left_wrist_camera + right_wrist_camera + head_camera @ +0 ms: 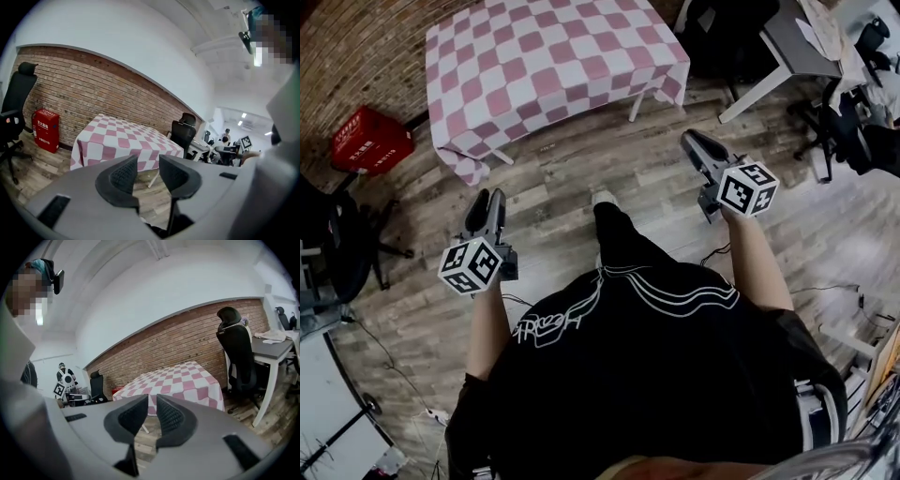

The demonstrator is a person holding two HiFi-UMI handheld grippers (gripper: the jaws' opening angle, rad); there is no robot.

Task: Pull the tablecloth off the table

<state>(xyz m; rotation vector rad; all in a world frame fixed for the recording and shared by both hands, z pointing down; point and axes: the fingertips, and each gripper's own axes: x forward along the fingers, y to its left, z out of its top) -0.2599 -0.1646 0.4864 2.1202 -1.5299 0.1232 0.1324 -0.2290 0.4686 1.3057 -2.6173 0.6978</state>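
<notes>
The pink-and-white checked tablecloth point(544, 56) covers the white-legged table point(636, 105), well ahead of both tongs. The left gripper point(487, 202) is spread and empty; the right gripper point(691, 141) is almost pressed together and empty.

Tablecloth point(553, 56): pink-and-white check, spread flat over the whole top of the table point(636, 105). Still fully on. The hem hangs down on every side in view, and the corners droop in soft folds. Table: rectangular, with only slim white legs showing beneath the hem. It stands on all its legs, close in front of the brick wall point(356, 56).
</notes>
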